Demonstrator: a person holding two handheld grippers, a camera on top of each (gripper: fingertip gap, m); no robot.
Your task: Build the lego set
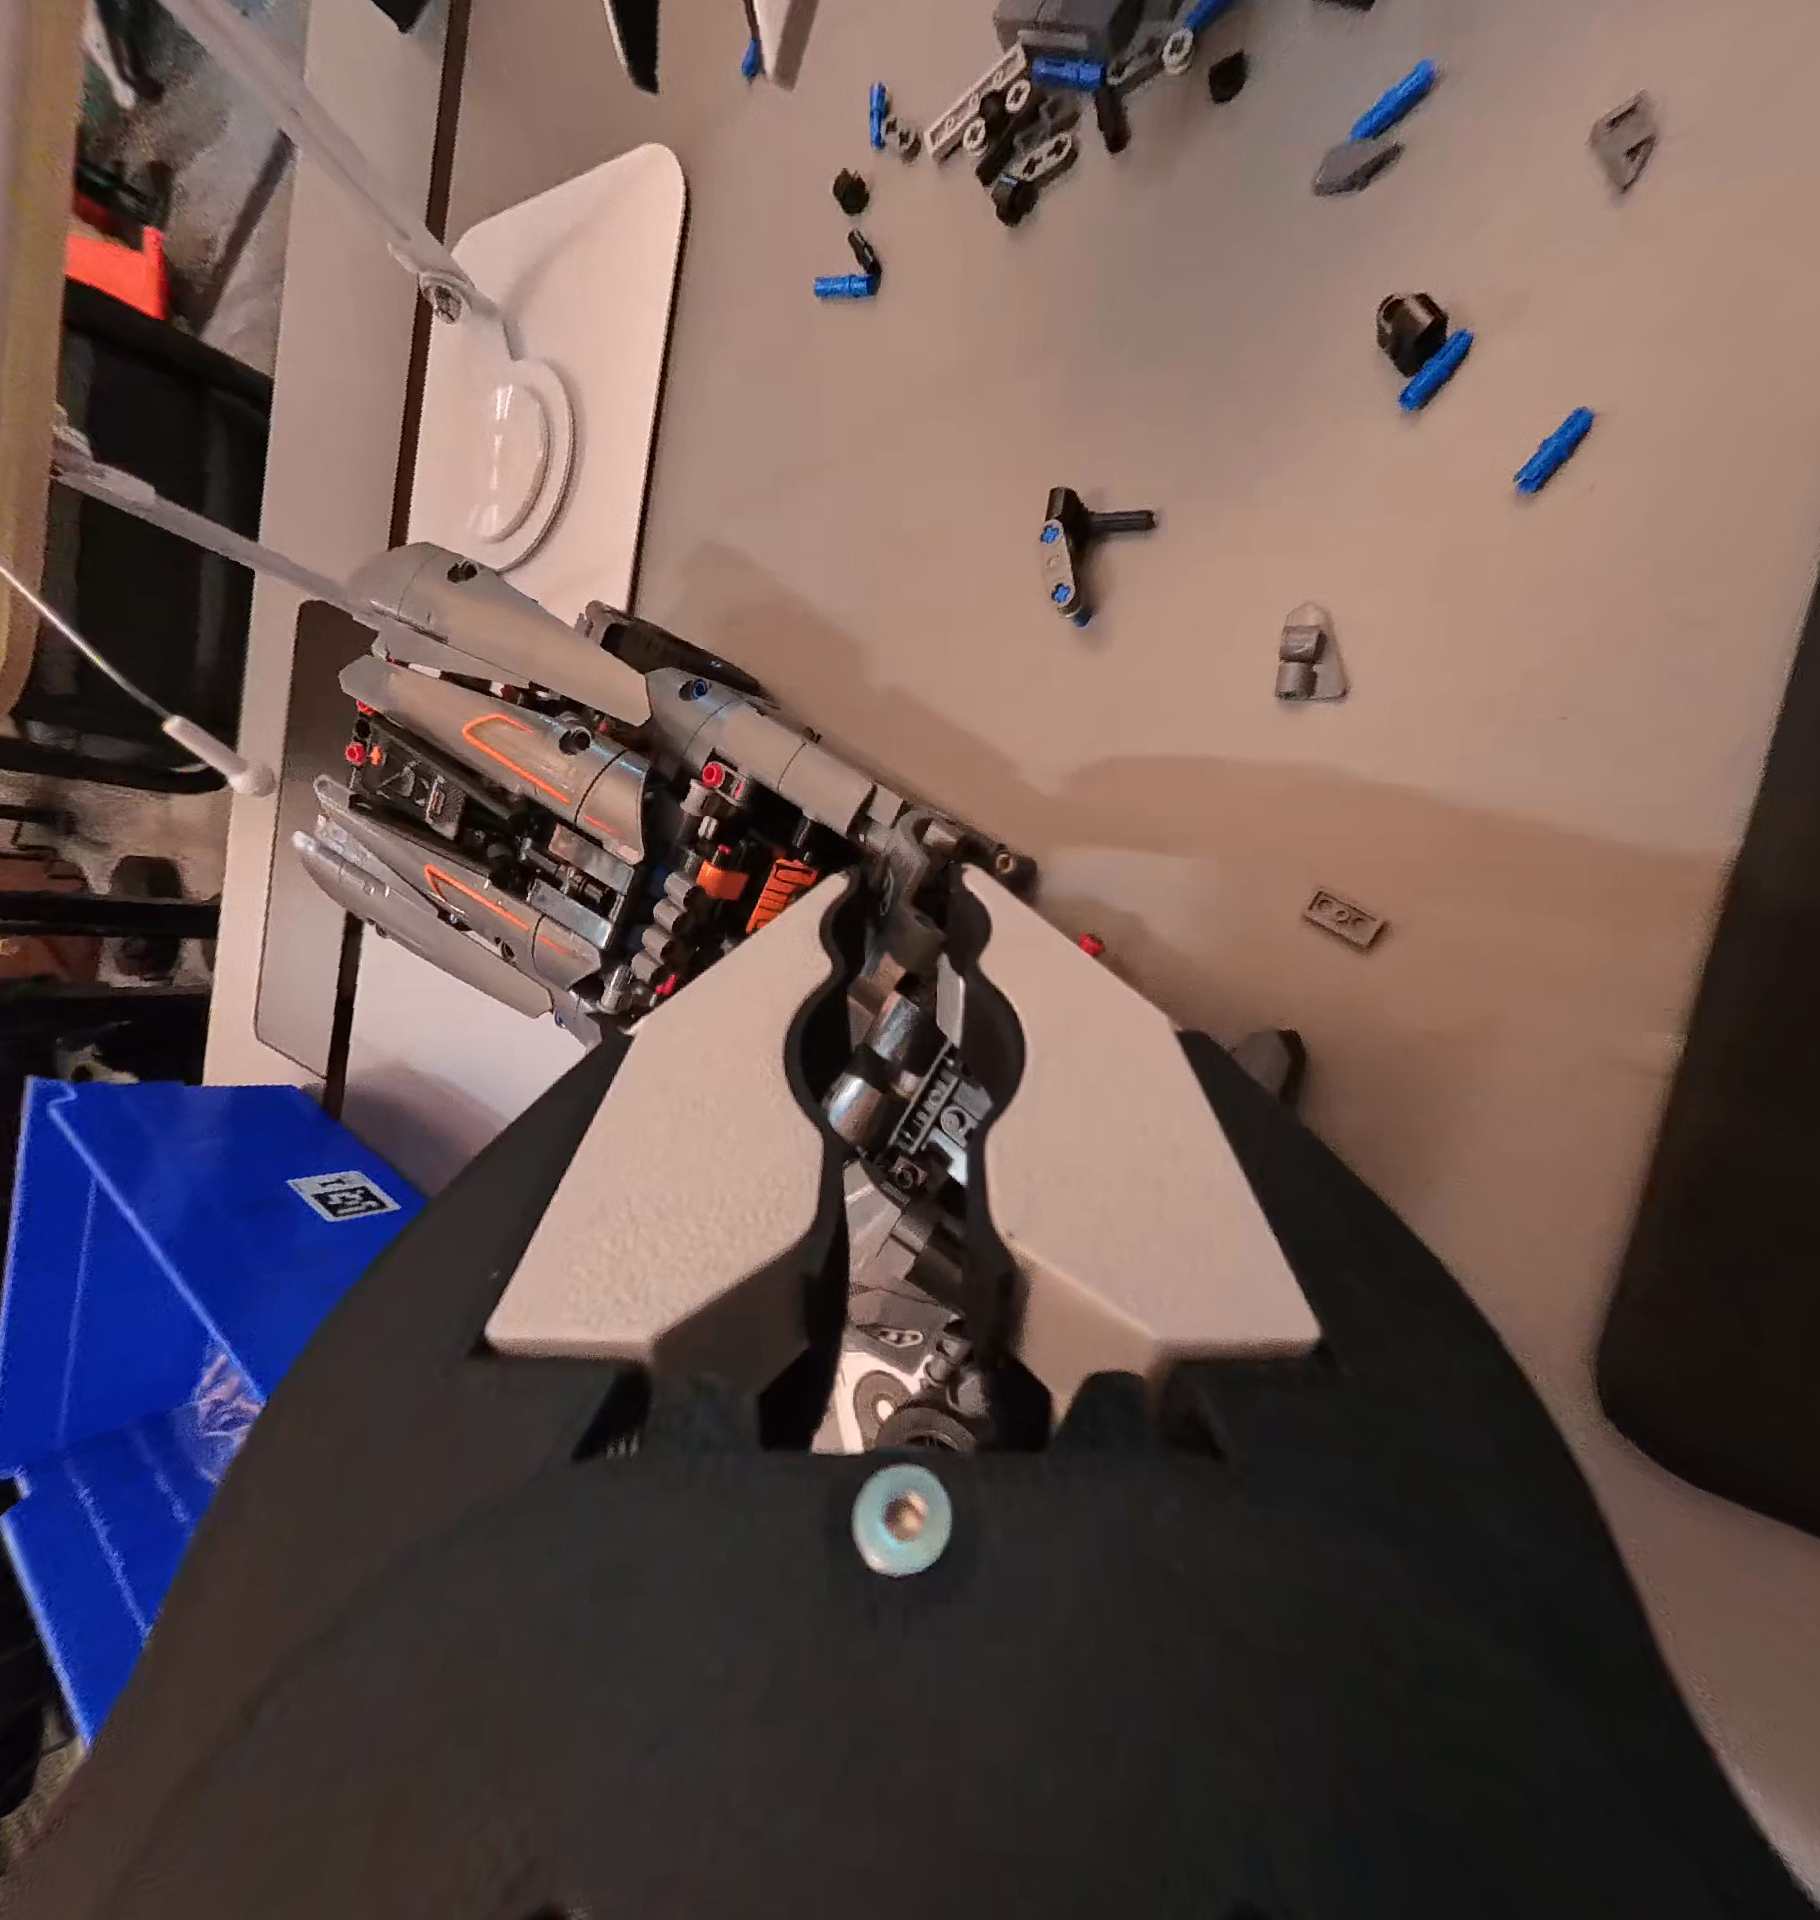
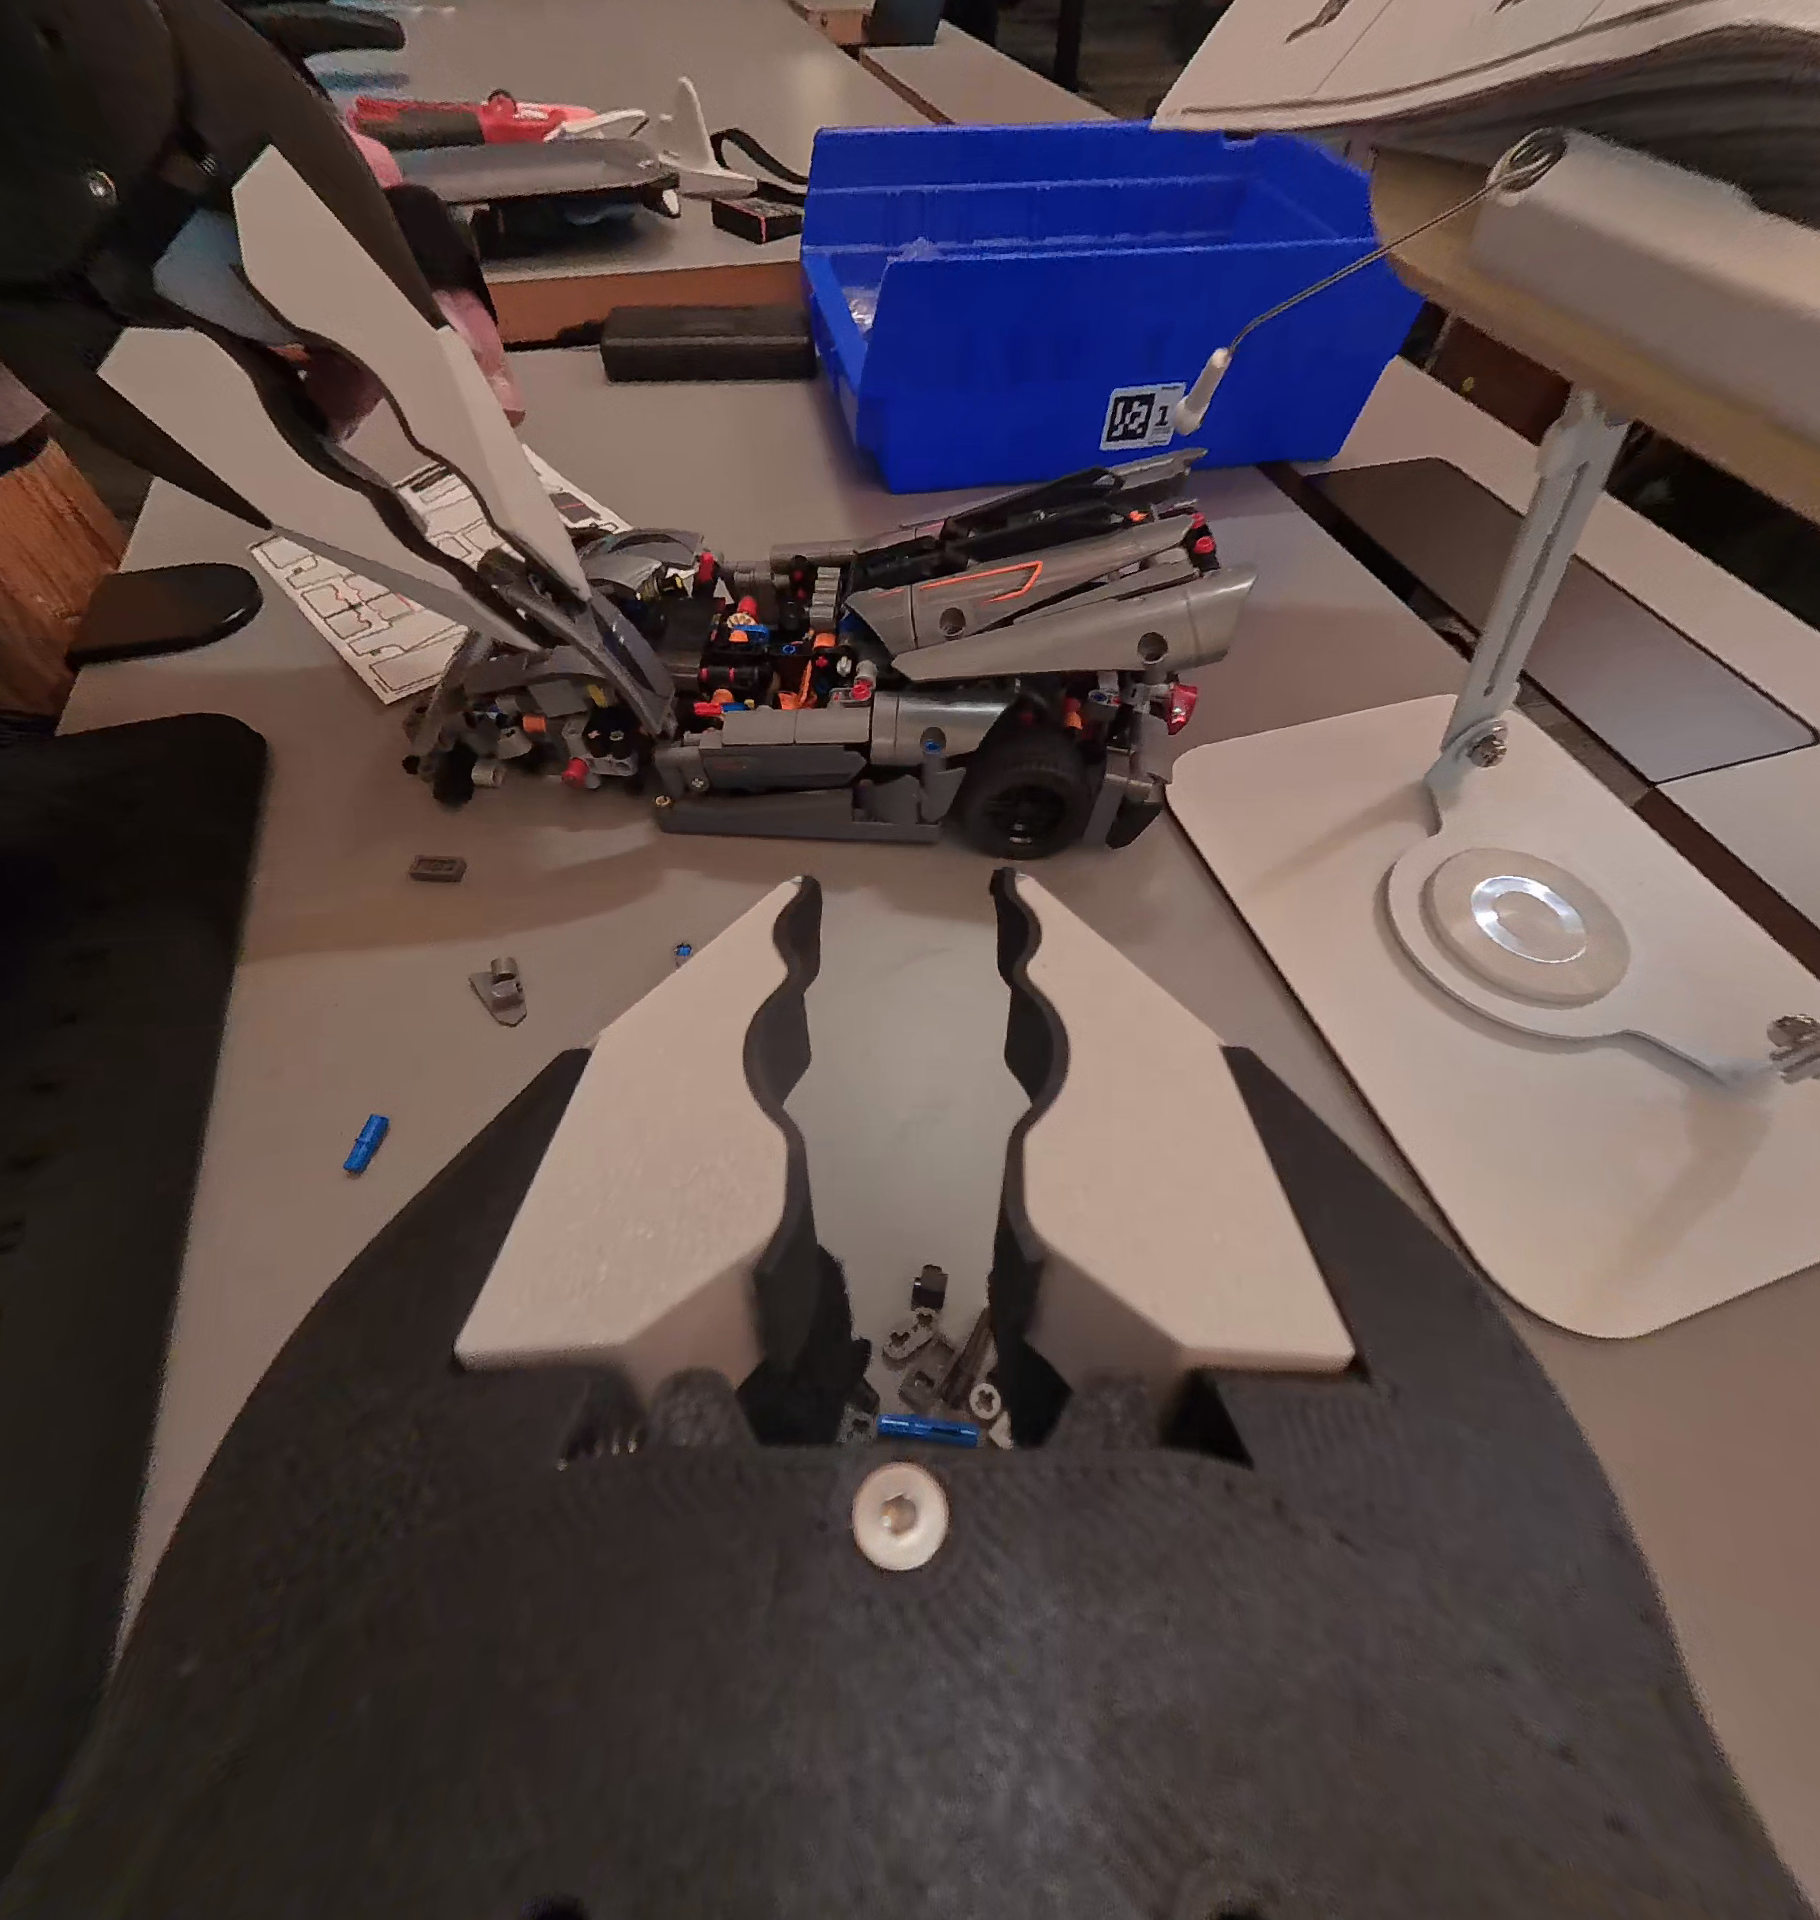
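Note:
A grey, black and orange lego car (image 2: 885, 686) stands on the grey table, partly built. In the left wrist view the car (image 1: 532, 790) runs from the middle left to my fingers. My left gripper (image 1: 901, 883) is shut on the car's front end; it also shows in the right wrist view (image 2: 532, 613) at the upper left, clamped on that end. My right gripper (image 2: 901, 883) is open and empty, just short of the car's side. Loose blue pins (image 1: 1555, 449) and grey and black parts (image 1: 1311, 655) lie scattered on the table. A small sub-assembly (image 1: 1041, 114) lies at the top.
A blue bin (image 2: 1093, 301) stands behind the car. A white stand base (image 2: 1508, 997) with an open instruction book (image 2: 1571, 62) is to the right. A sticker sheet (image 2: 366, 613) lies at the left, beside a black pad (image 2: 75, 935). Small parts (image 2: 927, 1351) lie below my right gripper. Some 15 cm of space lies between my two pairs of fingers.

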